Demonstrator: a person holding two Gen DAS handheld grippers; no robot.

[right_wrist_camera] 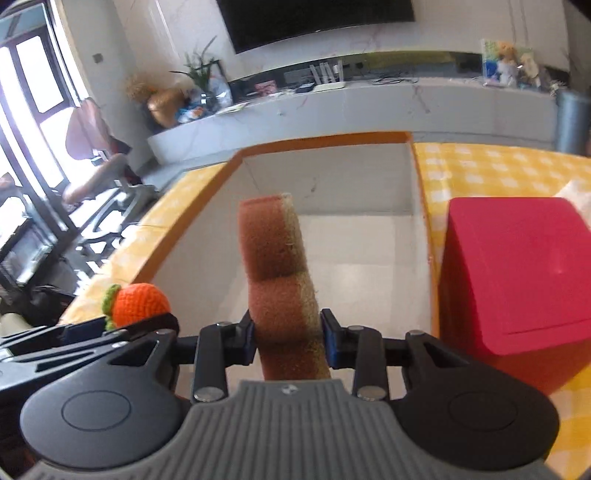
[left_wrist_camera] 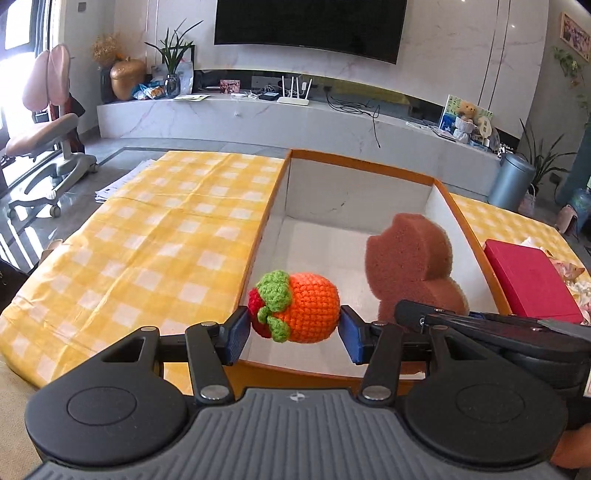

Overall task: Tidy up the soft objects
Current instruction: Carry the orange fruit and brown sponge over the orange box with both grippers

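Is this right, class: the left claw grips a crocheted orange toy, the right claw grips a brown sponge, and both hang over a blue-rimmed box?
One detail is wrong: the box has an orange rim, not blue, as the left wrist view shows. The left claw does grip the crocheted orange toy, and the right claw the brown sponge.

1. Daylight floods in from the window [right_wrist_camera: 33, 92], which sits at the far left of both my views and is blown out to plain white.
2. My left view is sharp; the checked cloth [left_wrist_camera: 147, 240] right of that window reads crisp and evenly bright.
3. My right view is soft and smeared all over, worst toward the window side.
4. Glare streaks the glossy floor [left_wrist_camera: 22, 229] below the window.
5. Fisheye bending curves the television [left_wrist_camera: 306, 26] and the shelf lines, far right of the window.
6. The white box wall [left_wrist_camera: 321, 195] shows only faint, soft shadow.
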